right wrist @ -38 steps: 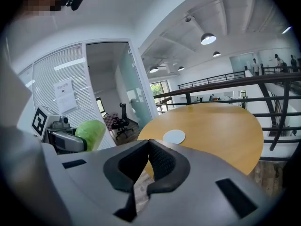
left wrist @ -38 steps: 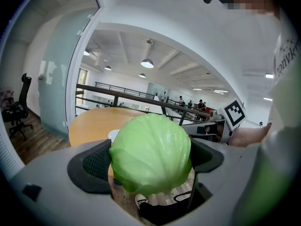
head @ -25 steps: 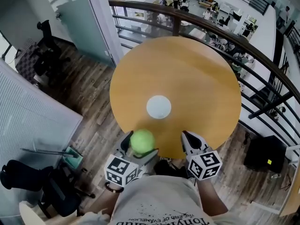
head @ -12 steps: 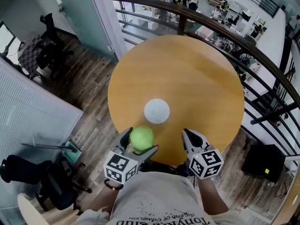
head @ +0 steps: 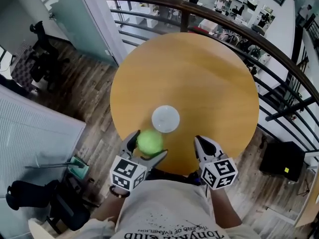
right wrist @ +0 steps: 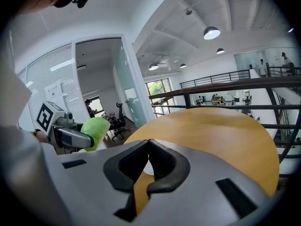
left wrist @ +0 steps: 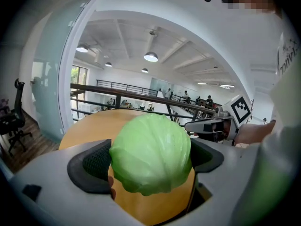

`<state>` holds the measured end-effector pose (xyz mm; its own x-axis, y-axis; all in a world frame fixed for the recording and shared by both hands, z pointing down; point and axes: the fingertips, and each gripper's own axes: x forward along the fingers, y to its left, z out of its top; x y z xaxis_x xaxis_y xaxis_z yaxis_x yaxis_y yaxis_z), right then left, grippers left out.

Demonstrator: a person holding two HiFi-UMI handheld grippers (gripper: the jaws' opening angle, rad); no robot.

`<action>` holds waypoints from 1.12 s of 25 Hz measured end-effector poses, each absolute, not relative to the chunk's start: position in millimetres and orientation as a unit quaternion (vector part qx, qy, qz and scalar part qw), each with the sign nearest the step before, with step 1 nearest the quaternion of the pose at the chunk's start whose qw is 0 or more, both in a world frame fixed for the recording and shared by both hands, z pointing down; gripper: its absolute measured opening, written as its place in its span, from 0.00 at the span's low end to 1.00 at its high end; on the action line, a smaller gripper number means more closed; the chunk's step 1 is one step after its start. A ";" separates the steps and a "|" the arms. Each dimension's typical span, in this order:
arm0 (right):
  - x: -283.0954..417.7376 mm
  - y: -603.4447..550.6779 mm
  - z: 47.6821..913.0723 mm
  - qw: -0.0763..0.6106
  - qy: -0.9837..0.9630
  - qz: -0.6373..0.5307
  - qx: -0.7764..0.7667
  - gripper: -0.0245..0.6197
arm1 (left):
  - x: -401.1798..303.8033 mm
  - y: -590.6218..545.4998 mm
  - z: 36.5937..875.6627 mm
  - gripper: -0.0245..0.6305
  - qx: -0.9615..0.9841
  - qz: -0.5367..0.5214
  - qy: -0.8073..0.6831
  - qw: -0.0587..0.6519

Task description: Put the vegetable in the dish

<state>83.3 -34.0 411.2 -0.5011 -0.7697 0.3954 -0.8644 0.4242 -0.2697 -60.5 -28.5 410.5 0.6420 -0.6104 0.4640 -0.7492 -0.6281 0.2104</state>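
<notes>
1. Left gripper (head: pixel 148 147) has its two jaws clamped on either side of a pale green cabbage (head: pixel 149 142). In the left gripper view the dark pads press into its sides, with the leafy head bulging out between them (left wrist: pixel 150 154).
2. That cabbage sits at the near edge of the round wooden table (head: pixel 199 78), close to the person's body. It is held up off the wood, and the left gripper view shows tabletop beneath it.
3. A small white dish (head: pixel 165 119) lies flat on the table, just beyond the cabbage and a little to its right. From the head view the two nearly meet at the dish's near rim, and nothing is in the dish.
4. Right gripper (head: pixel 201 144) is at the table's near edge too, well apart from the left one. Its jaws are pressed together at the tips with nothing between them, which shows plainly in the right gripper view (right wrist: pixel 148 161).
5. From the right gripper's side, the cabbage (right wrist: pixel 94 131) shows off to the left in the other claw.
6. A dark railing (head: pixel 279 59) curves round the far side of the table.
</notes>
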 end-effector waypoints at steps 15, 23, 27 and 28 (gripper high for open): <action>72.3 -75.5 431.3 0.114 -0.825 0.243 0.497 0.07 | -67.3 -80.8 441.4 0.80 0.882 0.212 -0.371 0.197; 75.7 -94.2 453.9 0.125 -0.821 0.260 0.492 0.08 | -52.4 -112.3 471.2 0.80 0.882 0.232 -0.361 0.195; 75.8 -101.6 466.8 0.125 -0.816 0.271 0.495 0.07 | -49.7 -122.8 486.7 0.80 0.880 0.249 -0.353 0.196; 76.4 -103.3 469.9 0.125 -0.815 0.273 0.496 0.07 | -48.9 -125.6 490.7 0.80 0.880 0.253 -0.352 0.196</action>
